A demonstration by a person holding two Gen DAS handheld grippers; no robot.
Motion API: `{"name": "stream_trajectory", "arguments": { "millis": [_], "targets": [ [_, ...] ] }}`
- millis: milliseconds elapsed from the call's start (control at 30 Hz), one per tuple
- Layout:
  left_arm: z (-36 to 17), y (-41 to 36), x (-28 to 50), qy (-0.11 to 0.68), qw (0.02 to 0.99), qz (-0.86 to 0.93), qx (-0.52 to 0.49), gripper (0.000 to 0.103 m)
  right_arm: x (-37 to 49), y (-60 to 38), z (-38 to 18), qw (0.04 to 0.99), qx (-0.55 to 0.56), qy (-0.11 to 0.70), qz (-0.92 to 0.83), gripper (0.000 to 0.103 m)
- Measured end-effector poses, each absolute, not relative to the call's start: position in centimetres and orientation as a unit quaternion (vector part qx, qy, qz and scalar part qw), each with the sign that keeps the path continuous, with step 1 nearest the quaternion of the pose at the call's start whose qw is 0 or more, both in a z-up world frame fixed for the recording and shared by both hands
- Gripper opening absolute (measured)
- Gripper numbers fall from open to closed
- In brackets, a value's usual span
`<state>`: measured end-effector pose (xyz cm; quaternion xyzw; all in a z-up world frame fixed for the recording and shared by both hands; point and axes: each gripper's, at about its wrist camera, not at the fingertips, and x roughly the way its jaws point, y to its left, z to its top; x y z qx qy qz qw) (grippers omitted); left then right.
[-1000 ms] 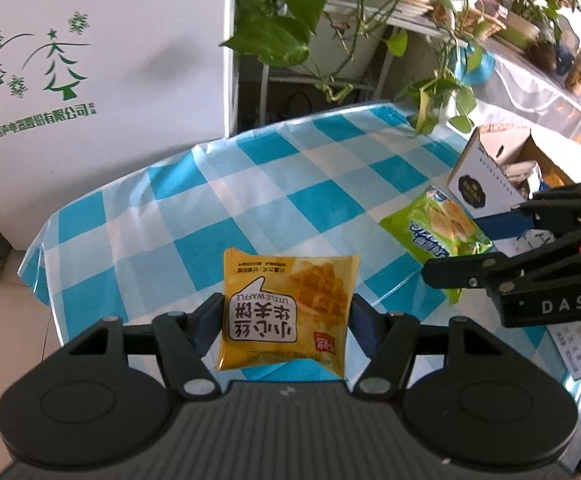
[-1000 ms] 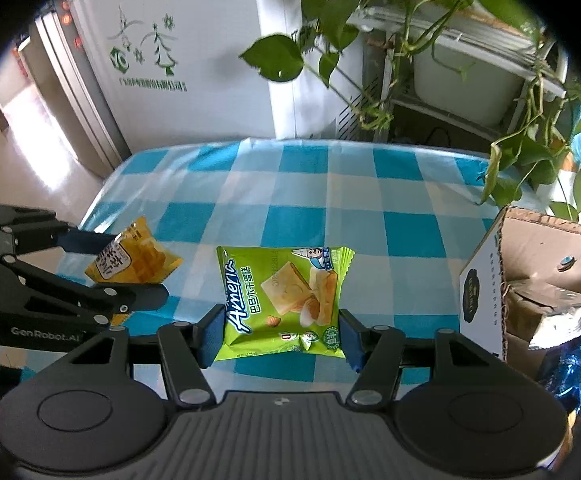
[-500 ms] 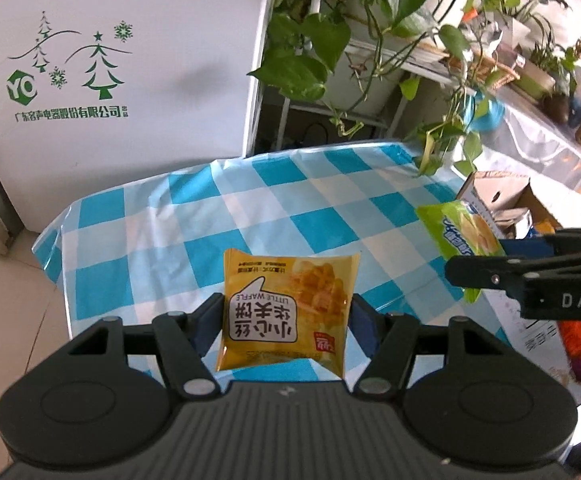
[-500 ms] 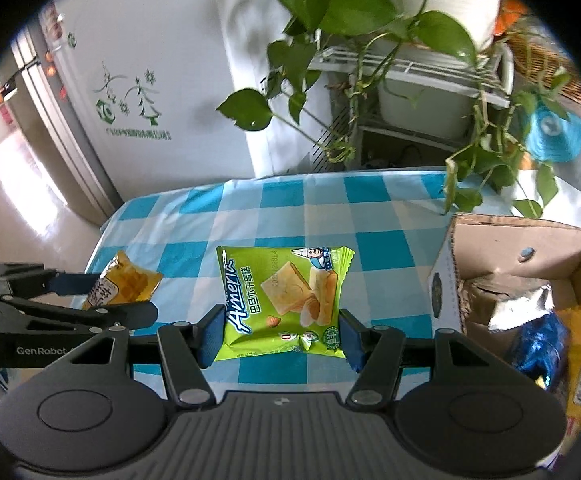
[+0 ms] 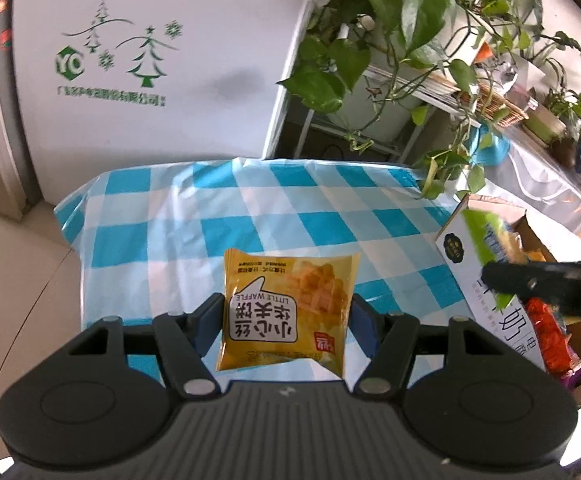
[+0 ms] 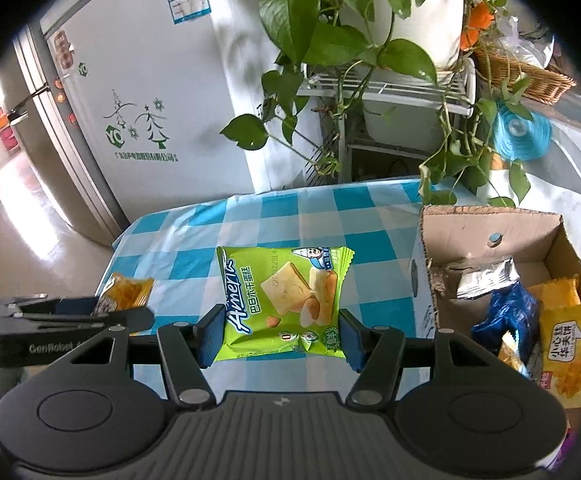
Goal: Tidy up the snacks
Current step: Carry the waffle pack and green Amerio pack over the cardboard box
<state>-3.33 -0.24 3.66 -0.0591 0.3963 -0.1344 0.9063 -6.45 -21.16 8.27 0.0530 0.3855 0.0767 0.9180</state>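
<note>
My left gripper [image 5: 286, 318] is shut on a yellow waffle packet [image 5: 286, 312], held above the blue checked tablecloth [image 5: 250, 216]. My right gripper [image 6: 276, 332] is shut on a green Almeria cake packet [image 6: 282, 300], also held in the air. The green packet shows blurred in the left wrist view [image 5: 490, 236], over the cardboard box [image 5: 466, 256]. In the right wrist view the open box [image 6: 490, 224] stands at the right with several snack packets inside, one a yellow waffle packet [image 6: 566, 344]. The left gripper and its yellow packet [image 6: 126, 294] show at the left.
A white fridge [image 5: 138, 72] stands behind the table. A metal rack with trailing potted plants [image 6: 370, 40] stands at the table's far edge, its leaves hanging over the box's corner. A wicker basket [image 6: 526, 76] sits at the right.
Both grippers have risen and drawn back with their packets still held. The right gripper has swung right, so the box and its contents show more fully.
</note>
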Motion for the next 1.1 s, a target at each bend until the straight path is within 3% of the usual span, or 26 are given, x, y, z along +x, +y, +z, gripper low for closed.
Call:
{"name": "stream_trajectory", "arguments": {
  "millis": [533,1100],
  "targets": [
    [5.0,-3.2,-6.2,0.386,0.91,-0.128,-0.078,0.065,-8.0,-24.7,10.6,0.935,0.08,0.341,0.06,0.065],
    [8.5,-14.7,-8.1,0.36,0.903,-0.23,-0.044,0.066,-12.2,-33.9,12.5,0.943,0.146,0.3,-0.014,0.066]
  ]
}}
